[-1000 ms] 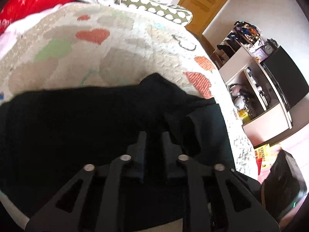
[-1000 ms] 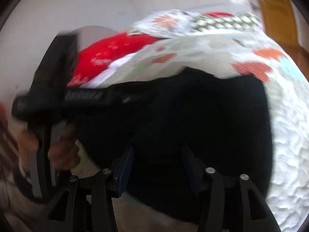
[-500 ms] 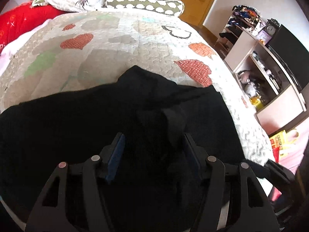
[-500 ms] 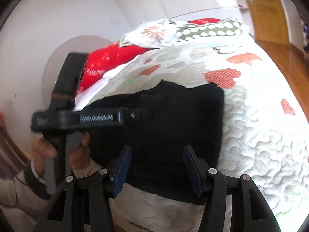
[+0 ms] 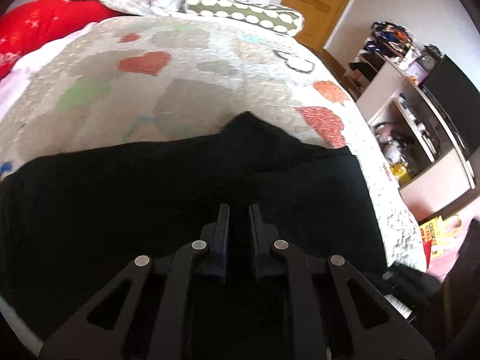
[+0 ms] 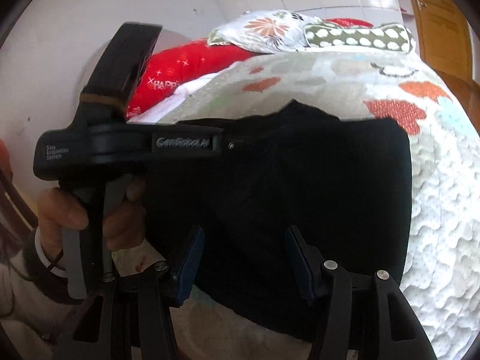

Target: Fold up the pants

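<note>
The black pants [image 5: 186,198] lie folded on the bed's [image 5: 210,69] near edge. My left gripper [image 5: 239,210] is closing its jaws on a pinch of cloth; my right gripper [image 6: 243,240] hangs released (nothing between). A thin pinch may slip and undo the fold.

Bed [image 5: 210,69], wood door [image 5: 318,3], shelves [image 5: 420,138]

We can read "Data Acquisition System" in small pale letters on the rear body of the left hand-held gripper [image 6: 240,145], and a raised plate further along it reads roughly "GenRobot.AI"; on the red blanket [image 6: 186,66] we make out "HAPP", the rest hidden behind the tool
</note>
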Demonstrator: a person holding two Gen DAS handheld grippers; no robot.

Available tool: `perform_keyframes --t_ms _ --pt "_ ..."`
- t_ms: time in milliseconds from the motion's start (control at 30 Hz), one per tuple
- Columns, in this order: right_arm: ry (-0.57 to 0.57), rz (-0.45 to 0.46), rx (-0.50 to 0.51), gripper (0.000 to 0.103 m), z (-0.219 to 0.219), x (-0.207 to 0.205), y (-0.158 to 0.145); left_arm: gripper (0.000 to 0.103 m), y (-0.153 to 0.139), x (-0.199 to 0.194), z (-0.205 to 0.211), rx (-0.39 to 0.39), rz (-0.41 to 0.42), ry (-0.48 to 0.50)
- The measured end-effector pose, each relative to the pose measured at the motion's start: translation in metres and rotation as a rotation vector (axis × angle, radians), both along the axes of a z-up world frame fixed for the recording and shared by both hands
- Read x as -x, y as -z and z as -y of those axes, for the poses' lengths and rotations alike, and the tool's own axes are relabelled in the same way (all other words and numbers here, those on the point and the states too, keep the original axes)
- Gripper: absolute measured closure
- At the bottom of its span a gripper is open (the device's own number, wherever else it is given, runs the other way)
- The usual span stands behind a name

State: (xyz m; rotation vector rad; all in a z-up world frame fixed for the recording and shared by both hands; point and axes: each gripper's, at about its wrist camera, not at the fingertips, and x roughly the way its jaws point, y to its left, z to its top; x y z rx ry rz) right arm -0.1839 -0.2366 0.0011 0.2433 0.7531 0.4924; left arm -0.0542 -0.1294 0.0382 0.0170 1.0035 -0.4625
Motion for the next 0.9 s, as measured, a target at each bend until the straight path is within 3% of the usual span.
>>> perform_keyframes --t_ms 100,200,233,367,467,700,833,900 --pt "0.058 0.051 -0.02 0.049 0.008 -0.007 -0.015 0.079 -0.011 0.008 -0.023 0.013 0.026 -0.045" --pt "0.18 0.036 0.077 0.053 0.004 -0.025 -0.014 0.071 -0.019 0.018 -0.048 0.026 0.045 -0.102" --pt "0.202 0.033 0.112 0.059 -0.001 -0.033 -0.01 0.071 -0.019 0.021 -0.051 0.017 0.053 -0.115" --pt "0.16 -0.02 0.141 0.062 -0.028 -0.057 0.014 0.071 -0.017 0.032 -0.067 -0.041 0.077 -0.173" --pt "0.154 0.021 0.224 0.062 -0.041 -0.047 0.003 0.071 -0.014 0.038 -0.078 -0.048 0.079 -0.197" --pt "0.124 0.07 0.201 0.062 -0.041 -0.033 -0.02 0.071 -0.014 0.046 -0.092 -0.048 0.089 -0.227" --pt "0.071 -0.028 0.246 0.06 -0.058 -0.047 0.013 0.071 -0.013 0.048 -0.098 -0.044 0.075 -0.24" --pt "0.08 0.008 0.284 0.059 -0.064 -0.043 0.013 0.071 -0.014 0.05 -0.103 -0.041 0.073 -0.244"
